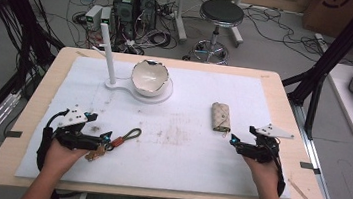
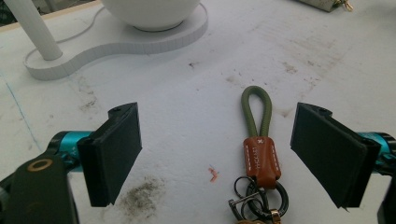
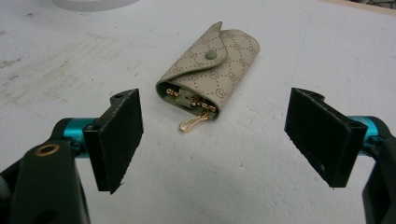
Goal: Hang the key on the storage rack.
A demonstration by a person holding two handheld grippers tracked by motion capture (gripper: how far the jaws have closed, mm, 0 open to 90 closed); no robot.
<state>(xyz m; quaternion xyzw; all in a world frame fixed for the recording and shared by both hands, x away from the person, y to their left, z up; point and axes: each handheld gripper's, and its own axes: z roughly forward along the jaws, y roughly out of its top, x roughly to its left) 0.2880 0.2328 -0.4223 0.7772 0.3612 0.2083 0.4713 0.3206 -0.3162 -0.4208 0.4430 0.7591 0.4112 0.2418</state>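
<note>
Keychain point(image 2: 259, 154) with an olive cord loop, a brown leather tab and metal rings lies flat on the white mat point(image 1: 183, 150), on the left side near the front. The left gripper point(image 1: 101, 140) rests on the mat behind it, jaws spread wide with nothing held. In the left gripper view the keychain sits between the jaws, closer to the right-hand one and not touching either; its rings are cut off by the bottom edge of that view, so what hangs from them is hard to make out.

On the right side of the mat lies a beige patterned key pouch point(image 3: 208, 70), flap snapped shut, with a gold clip poking out of its open end. The right gripper point(image 1: 240, 143) sits just in front of it, jaws also wide apart and empty; the pouch lies beyond the jaw tips, apart from them.

At the back left of the mat stands a white bowl point(image 1: 150, 78) with a chipped, jagged rim, on a white base point(image 1: 159, 97) that also carries an upright white post point(image 1: 107, 54). A broad stretch of stained mat lies open between the two grippers and between them and the bowl. The mat stops short of the wooden table edge point(image 1: 284, 107) on all sides.
</note>
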